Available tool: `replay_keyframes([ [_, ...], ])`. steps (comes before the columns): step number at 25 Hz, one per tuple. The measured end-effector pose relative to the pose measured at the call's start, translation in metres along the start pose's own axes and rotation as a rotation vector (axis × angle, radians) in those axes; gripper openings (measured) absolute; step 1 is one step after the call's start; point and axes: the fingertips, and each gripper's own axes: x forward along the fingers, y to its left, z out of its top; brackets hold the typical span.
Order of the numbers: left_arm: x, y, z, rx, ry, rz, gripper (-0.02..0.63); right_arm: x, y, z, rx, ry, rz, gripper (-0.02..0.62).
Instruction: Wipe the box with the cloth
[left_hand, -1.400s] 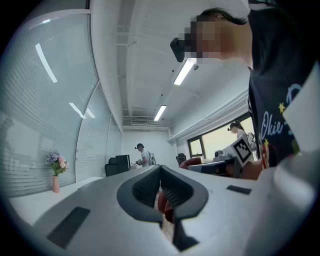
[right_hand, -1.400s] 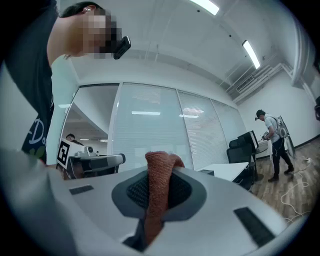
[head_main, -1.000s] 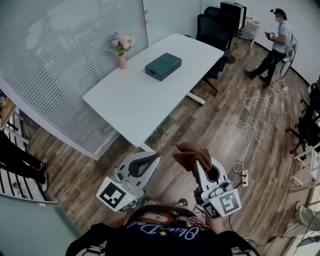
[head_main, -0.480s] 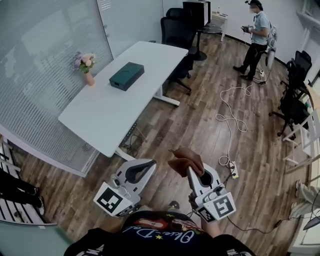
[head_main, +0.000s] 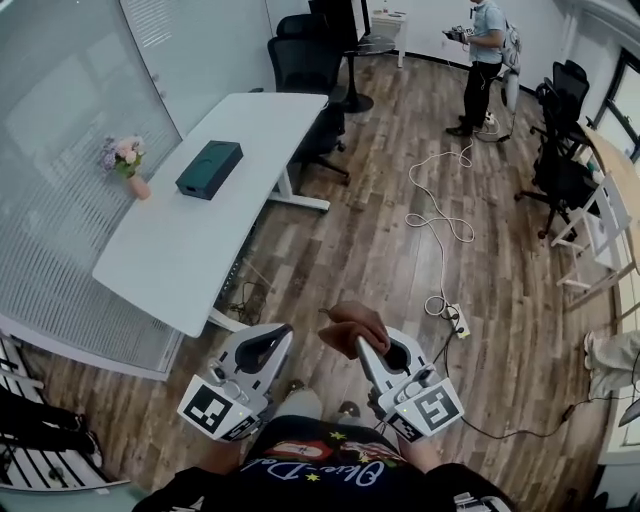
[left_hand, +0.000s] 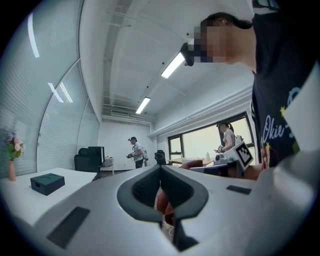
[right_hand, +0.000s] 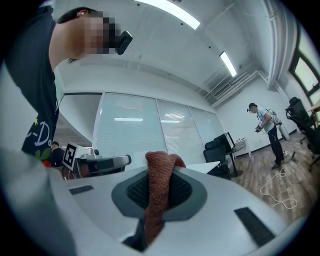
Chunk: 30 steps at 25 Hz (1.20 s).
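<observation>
A dark teal box (head_main: 209, 169) lies on the white table (head_main: 190, 250) at the upper left of the head view, and shows small at the far left in the left gripper view as the box (left_hand: 47, 183). My right gripper (head_main: 357, 345) is shut on a rust-brown cloth (head_main: 352, 327), which hangs folded between its jaws; the cloth (right_hand: 160, 195) fills the middle of the right gripper view. My left gripper (head_main: 282, 333) is shut and holds nothing. Both grippers are held close to my body, far from the box.
A pink flower vase (head_main: 130, 167) stands on the table near the box. Black office chairs (head_main: 310, 60) stand beyond the table. A white cable (head_main: 440, 225) and power strip (head_main: 458, 320) lie on the wood floor. A person (head_main: 480, 60) stands at the far end.
The view has swung rightwards, so the table and box have shifted to the left and farther off. Both grippers stay close to my body, the cloth still in the right one.
</observation>
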Motion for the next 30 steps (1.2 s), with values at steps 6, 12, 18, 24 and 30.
replay_keyframes([
  [6,0.030,0.030,-0.012,-0.051,-0.027,-0.050,0.003,0.024,-0.029,-0.002,-0.027,0.032,-0.049,0.026],
  [12,0.066,0.107,-0.002,-0.063,-0.104,-0.087,0.004,0.086,-0.059,0.010,-0.066,0.040,-0.107,0.026],
  [18,0.085,0.174,0.004,-0.056,-0.120,-0.109,0.003,0.151,-0.078,0.023,-0.066,0.020,-0.123,0.026],
  [24,0.094,0.244,-0.003,-0.084,-0.121,-0.090,0.004,0.213,-0.087,0.014,-0.053,0.074,-0.123,0.026],
  [30,0.099,0.300,-0.009,-0.092,-0.116,-0.032,0.003,0.266,-0.102,0.012,-0.056,0.091,-0.091,0.026],
])
